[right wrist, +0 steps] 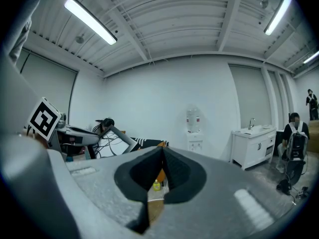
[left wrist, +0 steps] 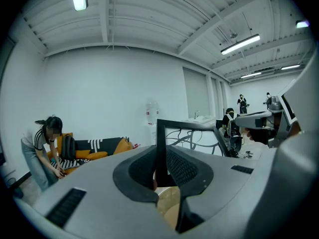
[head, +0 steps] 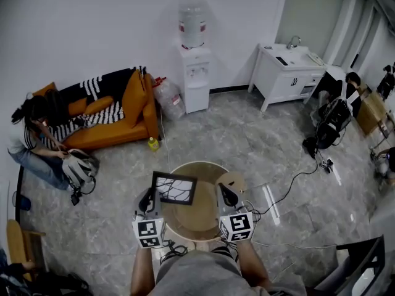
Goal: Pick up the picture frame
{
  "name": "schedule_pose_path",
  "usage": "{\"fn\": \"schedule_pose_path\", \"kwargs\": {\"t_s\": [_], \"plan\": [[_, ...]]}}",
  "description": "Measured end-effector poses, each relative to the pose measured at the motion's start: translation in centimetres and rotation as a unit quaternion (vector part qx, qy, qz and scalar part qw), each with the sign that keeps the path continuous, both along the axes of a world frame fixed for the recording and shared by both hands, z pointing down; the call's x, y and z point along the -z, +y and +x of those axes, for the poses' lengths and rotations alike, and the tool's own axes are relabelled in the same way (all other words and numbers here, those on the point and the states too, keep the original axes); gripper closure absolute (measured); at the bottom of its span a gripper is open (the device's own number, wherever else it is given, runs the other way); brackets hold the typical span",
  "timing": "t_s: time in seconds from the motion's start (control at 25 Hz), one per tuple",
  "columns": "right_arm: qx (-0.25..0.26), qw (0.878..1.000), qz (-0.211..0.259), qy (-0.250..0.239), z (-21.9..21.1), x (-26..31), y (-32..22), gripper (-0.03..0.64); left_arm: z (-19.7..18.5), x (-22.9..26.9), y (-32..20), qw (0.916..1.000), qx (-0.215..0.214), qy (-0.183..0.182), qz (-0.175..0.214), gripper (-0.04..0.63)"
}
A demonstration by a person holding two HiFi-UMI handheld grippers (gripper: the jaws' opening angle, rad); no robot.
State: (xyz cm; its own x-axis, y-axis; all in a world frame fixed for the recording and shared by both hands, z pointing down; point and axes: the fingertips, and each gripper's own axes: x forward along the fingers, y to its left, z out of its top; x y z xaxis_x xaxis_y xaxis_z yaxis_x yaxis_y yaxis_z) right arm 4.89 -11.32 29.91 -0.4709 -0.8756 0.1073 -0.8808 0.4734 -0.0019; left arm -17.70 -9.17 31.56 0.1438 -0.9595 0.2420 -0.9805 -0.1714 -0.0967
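Observation:
The picture frame (head: 174, 188) is black with a white picture of dark branching lines. It hangs tilted just above the round wooden table (head: 197, 217). My left gripper (head: 150, 195) is shut on the frame's left edge. In the left gripper view that black edge (left wrist: 160, 141) stands upright between the two pads, and the frame extends away to the right. My right gripper (head: 223, 193) hovers beside the frame's right side, apart from it. Its pads meet at the tips with nothing between them (right wrist: 161, 153). In the right gripper view the frame (right wrist: 113, 142) shows at left.
A small round wooden stool (head: 232, 180) stands by the table's right. A person (head: 37, 140) sits on the floor by an orange sofa (head: 117, 110). A water dispenser (head: 194, 73) and white sink cabinet (head: 287, 73) line the far wall. Cables (head: 290, 184) cross the floor.

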Motion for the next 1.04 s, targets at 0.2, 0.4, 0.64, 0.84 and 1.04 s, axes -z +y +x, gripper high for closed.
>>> {"fn": "schedule_pose_path", "kwargs": {"t_s": [0.2, 0.4, 0.64, 0.84, 1.04], "plan": [[0.003, 1.0, -0.004, 0.003, -0.1, -0.5, -0.1, 0.617, -0.2, -0.6, 0.1, 1.0, 0.004, -0.004, -0.006, 0.52], [0.002, 1.0, -0.009, 0.005, -0.1, -1.2, 0.0, 0.618, -0.2, -0.8, -0.2, 1.0, 0.008, -0.005, -0.003, 0.52], [-0.001, 1.0, -0.007, 0.014, -0.2, -1.1, 0.2, 0.617, -0.3, -1.0, 0.0, 0.9999, 0.004, -0.005, -0.009, 0.52], [-0.002, 1.0, -0.008, 0.013, -0.1, -1.1, 0.3, 0.617, 0.0, -0.5, 0.0, 1.0, 0.002, -0.006, -0.005, 0.52], [0.0, 1.0, -0.009, 0.011, 0.4, -1.0, 1.4, 0.617, 0.6, -0.5, 1.2, 0.9999, 0.001, -0.006, -0.01, 0.52]]}}
